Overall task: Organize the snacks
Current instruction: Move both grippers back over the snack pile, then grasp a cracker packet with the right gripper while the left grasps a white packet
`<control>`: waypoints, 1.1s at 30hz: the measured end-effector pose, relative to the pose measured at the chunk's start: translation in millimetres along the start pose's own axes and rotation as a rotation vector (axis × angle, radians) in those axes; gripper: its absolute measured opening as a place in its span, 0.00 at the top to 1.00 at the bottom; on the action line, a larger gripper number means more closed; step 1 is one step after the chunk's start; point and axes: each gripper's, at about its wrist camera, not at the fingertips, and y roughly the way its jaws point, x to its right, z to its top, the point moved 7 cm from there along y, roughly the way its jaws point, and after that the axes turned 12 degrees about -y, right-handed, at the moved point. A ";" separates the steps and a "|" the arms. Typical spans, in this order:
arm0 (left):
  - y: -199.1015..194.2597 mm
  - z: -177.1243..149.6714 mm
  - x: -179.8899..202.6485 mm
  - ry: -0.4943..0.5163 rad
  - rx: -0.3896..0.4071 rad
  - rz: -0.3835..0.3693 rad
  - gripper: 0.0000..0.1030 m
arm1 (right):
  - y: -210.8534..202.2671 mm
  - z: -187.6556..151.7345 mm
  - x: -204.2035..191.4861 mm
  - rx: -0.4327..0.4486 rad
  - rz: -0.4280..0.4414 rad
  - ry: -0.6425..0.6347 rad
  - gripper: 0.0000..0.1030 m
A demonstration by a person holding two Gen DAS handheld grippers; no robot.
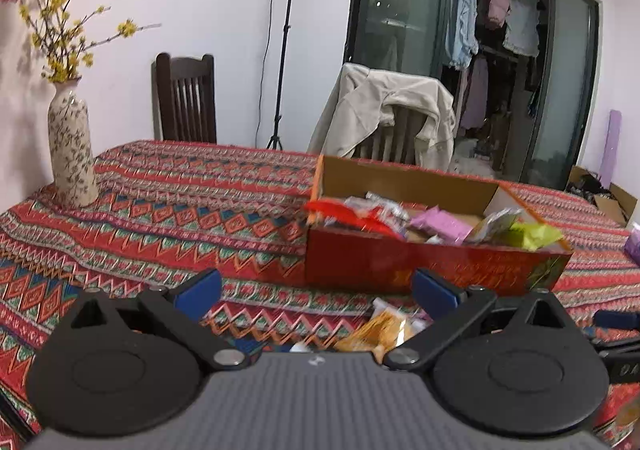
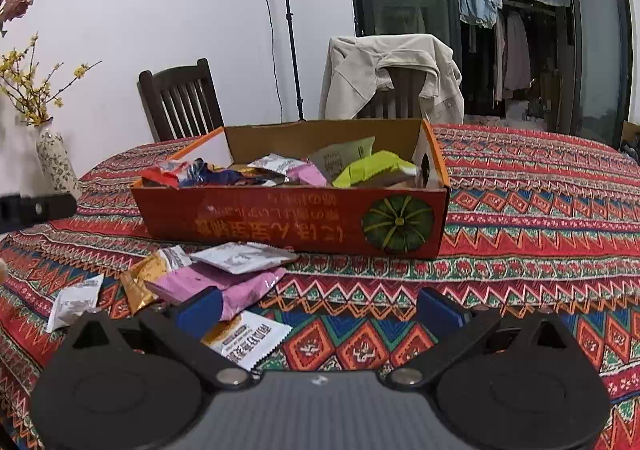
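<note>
Left gripper (image 1: 316, 290) hangs low over the patterned tablecloth (image 1: 160, 218) with its blue-padded jaws spread wide and nothing between them. Just past the fingertips, an orange-gold snack packet (image 1: 380, 332) lies on the cloth, partly hidden by the gripper body. Beyond it sits the red cardboard box (image 1: 432, 264), open at the top, with a jumble of wrapped snacks inside: a red wrapper (image 1: 340, 212) at its left end, a pink packet (image 1: 440, 224) near the middle, a yellow-green packet (image 1: 532, 234) at the right. A flowered vase (image 1: 72, 154) with yellow blossom twigs stands on the table well to the left, and a beige jacket (image 1: 384, 110) is draped over a chair behind the box.

From the right wrist, the right gripper (image 2: 320, 310) also has its jaws wide apart and empty. The box (image 2: 288, 216) faces it, a green pumpkin picture on its near wall. In front of the box, loose packets lie scattered on the cloth: a pink pouch (image 2: 224, 284) with a silver-white packet (image 2: 244, 256) resting on top of it, a gold packet (image 2: 142, 282) just left of them, a white packet (image 2: 74, 302) further left, and a white printed sachet (image 2: 248, 342) just beside the left fingertip. A dark wooden chair (image 2: 180, 98) stands behind the table.
</note>
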 end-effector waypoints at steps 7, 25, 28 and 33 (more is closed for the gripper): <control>13.6 -11.0 -23.1 -0.031 -0.020 0.029 0.00 | 12.4 -6.1 -5.4 -0.040 0.014 -0.010 0.00; 21.7 -19.0 -35.9 -0.081 -0.051 0.012 0.00 | 36.8 -3.3 -65.3 -0.119 0.106 -0.138 0.00; 22.2 -20.5 -35.6 -0.080 -0.059 0.006 0.00 | 47.7 -7.7 -69.0 -0.147 0.105 -0.143 0.00; 24.5 -23.5 -34.8 -0.074 -0.079 0.008 0.00 | 55.3 -12.1 -72.2 -0.125 0.074 -0.169 0.00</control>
